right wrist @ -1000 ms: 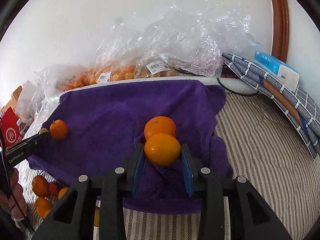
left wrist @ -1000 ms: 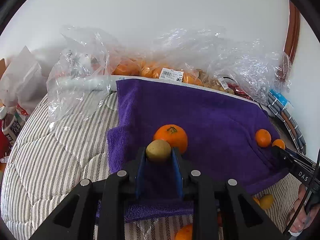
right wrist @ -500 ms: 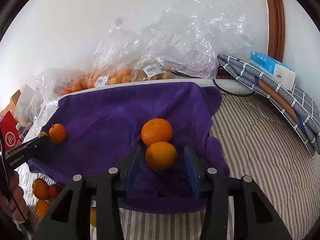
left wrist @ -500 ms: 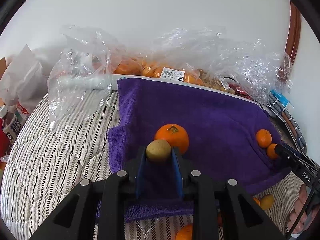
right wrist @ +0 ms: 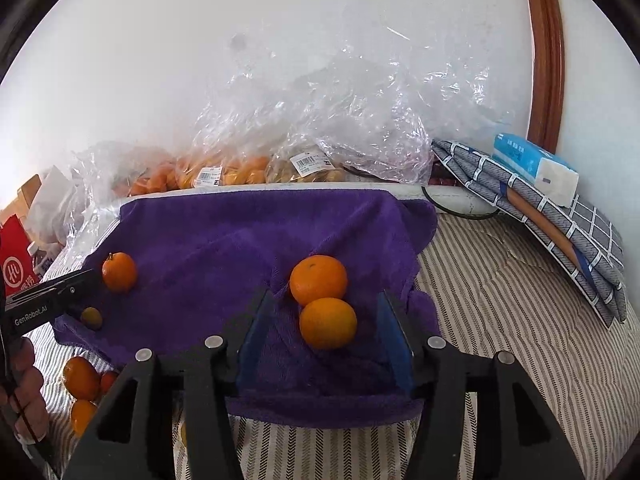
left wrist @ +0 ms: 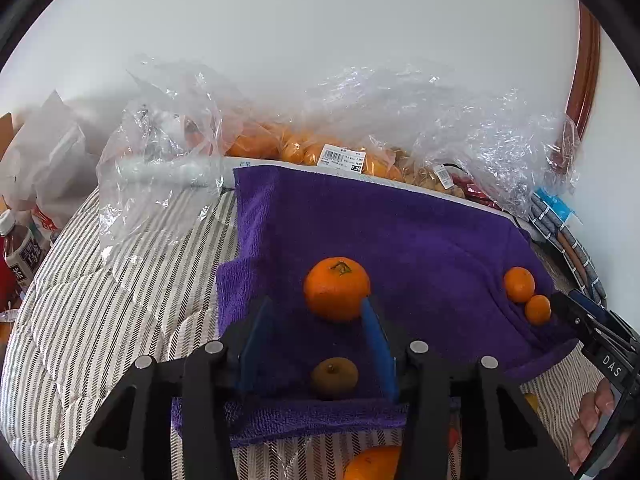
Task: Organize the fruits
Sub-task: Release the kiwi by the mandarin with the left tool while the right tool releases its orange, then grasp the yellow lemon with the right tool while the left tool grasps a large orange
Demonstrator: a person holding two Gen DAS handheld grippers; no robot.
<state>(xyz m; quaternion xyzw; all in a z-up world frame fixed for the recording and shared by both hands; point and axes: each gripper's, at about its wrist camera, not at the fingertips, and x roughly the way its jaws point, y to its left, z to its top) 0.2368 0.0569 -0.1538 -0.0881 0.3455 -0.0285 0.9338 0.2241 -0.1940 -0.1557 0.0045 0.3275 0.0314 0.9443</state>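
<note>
A purple towel lies on the striped bed; it also shows in the right wrist view. My left gripper is open. A small brown-green fruit lies on the towel between its fingers, with a mandarin just beyond. My right gripper is open around an orange that rests on the towel against a second orange. These two oranges show at the towel's right edge in the left wrist view. The mandarin and the small fruit show at the left in the right wrist view.
Clear plastic bags of oranges and other produce line the wall behind the towel. Loose oranges lie on the bed below the towel's near edge. Folded checked cloth and a tissue pack sit at right. A bottle stands far left.
Both grippers have opened. The left one let go of the small brown-green fruit, which now lies on the towel. The right one let go of the orange beside the other orange.
</note>
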